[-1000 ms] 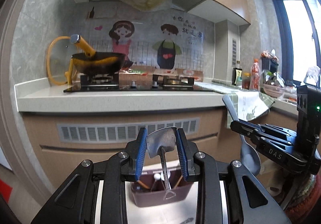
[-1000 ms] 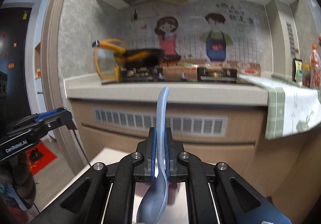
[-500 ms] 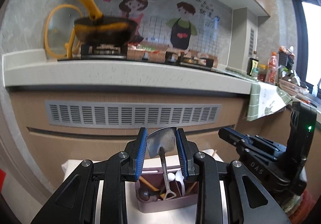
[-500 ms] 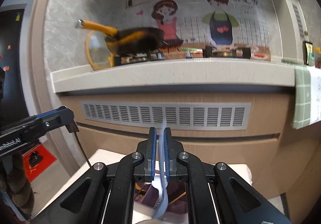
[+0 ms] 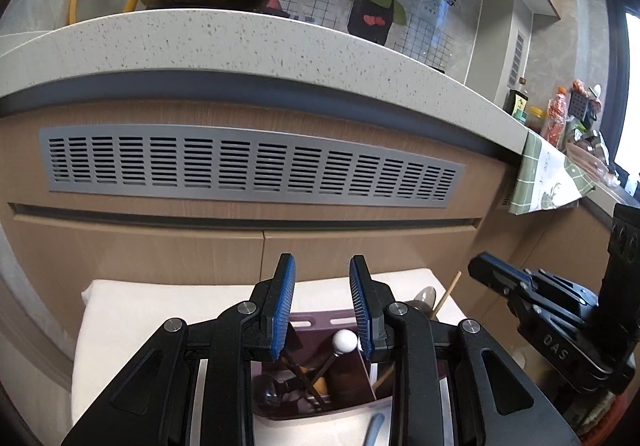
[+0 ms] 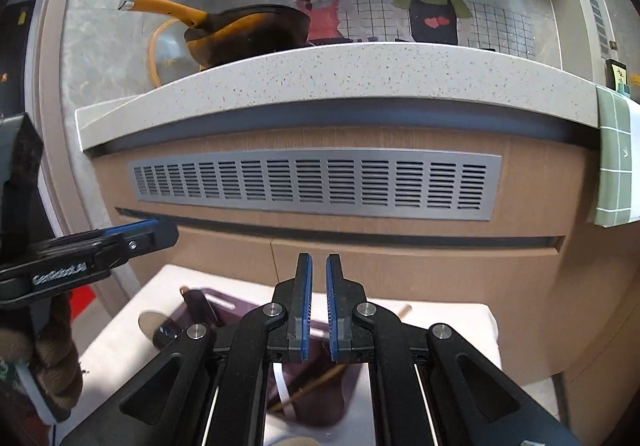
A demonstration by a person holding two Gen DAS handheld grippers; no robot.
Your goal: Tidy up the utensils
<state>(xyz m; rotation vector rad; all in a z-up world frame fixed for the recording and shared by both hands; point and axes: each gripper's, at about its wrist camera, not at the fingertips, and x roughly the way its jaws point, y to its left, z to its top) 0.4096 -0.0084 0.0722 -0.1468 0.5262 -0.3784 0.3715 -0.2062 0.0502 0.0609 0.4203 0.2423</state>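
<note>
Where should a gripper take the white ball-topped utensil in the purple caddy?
On the thin stem just under the white ball, coming from above: the white ball-topped utensil stands nearly upright, head clear above the purple caddy, its lower end buried among other handles.

Utensil caddy (image 6: pixel 208 304) mostly hidden behind right tool (image 6: pixel 319 306).

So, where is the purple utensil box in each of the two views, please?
Left wrist: the box is at bottom centre, behind and below the open left claw, on the white table.
Right wrist: its wall is at lower centre-left, mostly hidden behind the right claw.
Shared landmark: the grey vent grille on the cabinet.
</note>
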